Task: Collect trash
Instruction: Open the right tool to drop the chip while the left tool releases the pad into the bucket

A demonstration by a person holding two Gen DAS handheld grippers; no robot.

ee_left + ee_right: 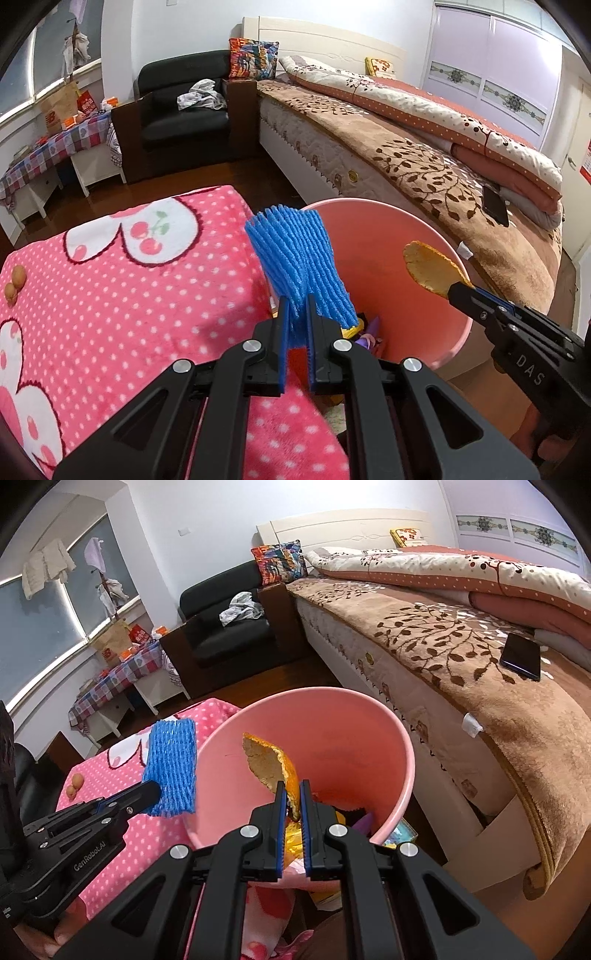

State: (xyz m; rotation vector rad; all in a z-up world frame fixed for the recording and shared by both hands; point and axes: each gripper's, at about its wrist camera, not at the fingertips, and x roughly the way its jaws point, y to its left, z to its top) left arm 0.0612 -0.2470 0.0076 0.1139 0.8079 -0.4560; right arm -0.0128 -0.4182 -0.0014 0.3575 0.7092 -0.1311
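Plainly both hands are at the point of dropping, so the thing to get right is where each piece hangs before the jaws let go. The right gripper (291, 794) has its jaws pinched on a curved piece of orange peel (273, 766), which sits inside the mouth of the round pink plastic bin (399, 738), well within the rim; to my eye that one can simply be released and should fall among the wrappers already at the bottom. The left gripper (297, 314) has its jaws clamped on the lower end of a blue foam fruit net (295, 254), and from the right wrist view the net hangs at the bin's left rim, partly over the pink polka-dot blanket (129, 314) covering the counter. I would carry it further right, over the middle of the bin, then open. Foam that light may cling to a pad or bounce off the rim. Two small tan lumps (16, 282), unidentifiable from here, lie on the blanket's far left edge.
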